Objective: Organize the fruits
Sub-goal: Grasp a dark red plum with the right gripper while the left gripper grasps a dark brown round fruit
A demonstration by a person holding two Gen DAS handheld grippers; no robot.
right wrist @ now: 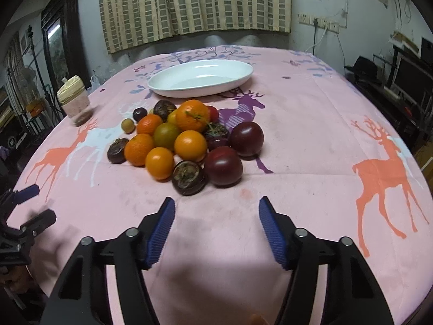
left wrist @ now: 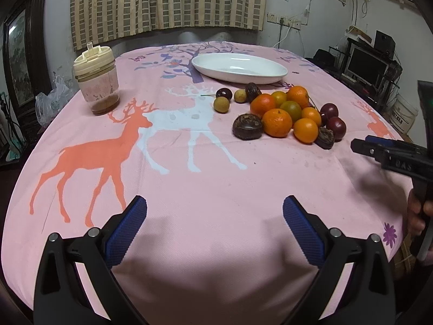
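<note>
A heap of fruit (right wrist: 186, 140) lies mid-table: orange tangerines (left wrist: 277, 122), a greenish one (right wrist: 165, 136), dark red plums (right wrist: 224, 166), brown wrinkled fruits (right wrist: 188, 178) and small yellowish ones (left wrist: 221, 104). Behind it sits an empty white oval dish (right wrist: 201, 78) (left wrist: 239, 67). My right gripper (right wrist: 216, 210) hovers just short of the heap, its blue pads apart with nothing between them. My left gripper (left wrist: 215, 208) stands open over bare cloth, well short and left of the heap. Each gripper also shows at the edge of the other's view.
A lidded plastic cup (left wrist: 96, 80) with brown dregs stands at the table's left. The pink deer-print tablecloth (left wrist: 189, 176) covers the whole table. A hand (left wrist: 416, 214) grips the right tool's handle. Shelves and a monitor (left wrist: 368, 65) stand off to the right.
</note>
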